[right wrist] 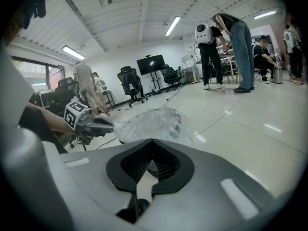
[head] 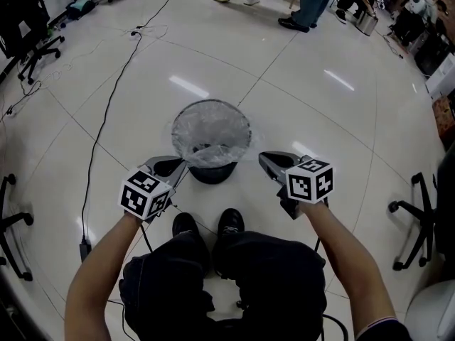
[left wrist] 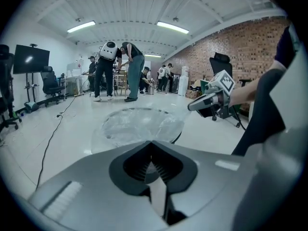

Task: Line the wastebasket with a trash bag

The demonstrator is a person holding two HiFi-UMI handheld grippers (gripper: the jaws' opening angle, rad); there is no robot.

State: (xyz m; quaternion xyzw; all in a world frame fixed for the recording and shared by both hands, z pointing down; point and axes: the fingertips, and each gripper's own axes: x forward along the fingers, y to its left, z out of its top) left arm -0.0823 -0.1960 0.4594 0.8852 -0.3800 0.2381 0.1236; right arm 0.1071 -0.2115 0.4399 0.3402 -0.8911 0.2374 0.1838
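Observation:
A black wastebasket [head: 213, 173] stands on the floor just ahead of my feet. A clear trash bag [head: 211, 130] is spread over its rim and hangs crumpled inside. My left gripper [head: 182, 165] is shut, its tip right at the bag's near left edge. My right gripper [head: 263, 158] is also shut, a little off the bag's right edge. In the left gripper view the bag [left wrist: 139, 126] lies straight beyond the closed jaws. The right gripper view shows the bag [right wrist: 154, 121] just past its closed tips. No view shows whether either tip pinches film.
A black cable [head: 106, 112] runs across the floor on the left to a plug block [head: 84, 247]. Office chairs stand at the left [head: 32, 45] and right [head: 419, 219]. People stand at the far end [head: 306, 6]. My shoes [head: 186, 224] are close behind the basket.

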